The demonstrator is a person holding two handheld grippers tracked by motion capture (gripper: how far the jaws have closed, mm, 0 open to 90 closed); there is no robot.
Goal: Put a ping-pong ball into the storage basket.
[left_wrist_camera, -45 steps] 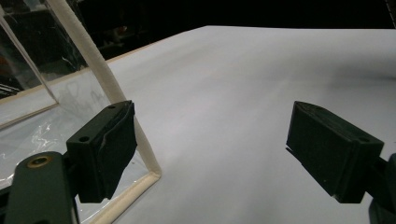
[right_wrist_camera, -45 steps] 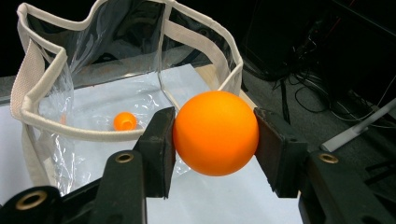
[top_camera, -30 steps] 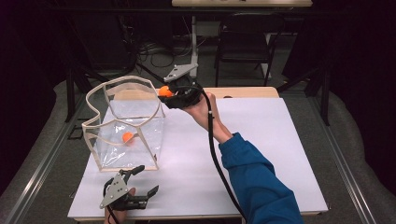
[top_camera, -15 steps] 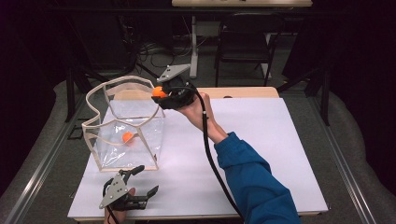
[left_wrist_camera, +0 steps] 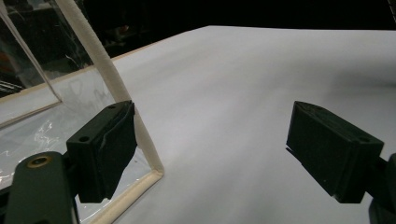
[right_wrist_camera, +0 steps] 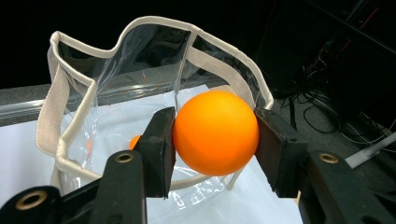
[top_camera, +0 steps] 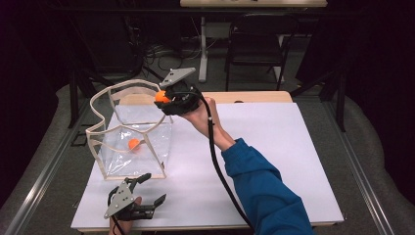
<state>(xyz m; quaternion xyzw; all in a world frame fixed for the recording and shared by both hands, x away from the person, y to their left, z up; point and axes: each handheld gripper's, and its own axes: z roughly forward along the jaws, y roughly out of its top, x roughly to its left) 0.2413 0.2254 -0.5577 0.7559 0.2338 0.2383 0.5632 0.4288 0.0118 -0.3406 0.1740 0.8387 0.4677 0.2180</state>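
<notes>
Right tool point(right_wrist_camera: 212, 154) pinched the orange ball point(right_wrist_camera: 215, 132) above the clear bag's point(top_camera: 132, 129) rim. Left tool point(left_wrist_camera: 233, 154) lay spread on the table point(top_camera: 274, 147), not bracing the bag. Risk: released off-centre, the ball could strike the floppy rim and roll off.

You have a white surface point(top_camera: 274, 147) with a pale wooden edge under everything. Past its far edge a dark chair point(top_camera: 254, 46) stands on the grey floor point(top_camera: 313, 81), beside a white post point(top_camera: 203, 49), with black cables point(top_camera: 151, 51) tangled to its left.
</notes>
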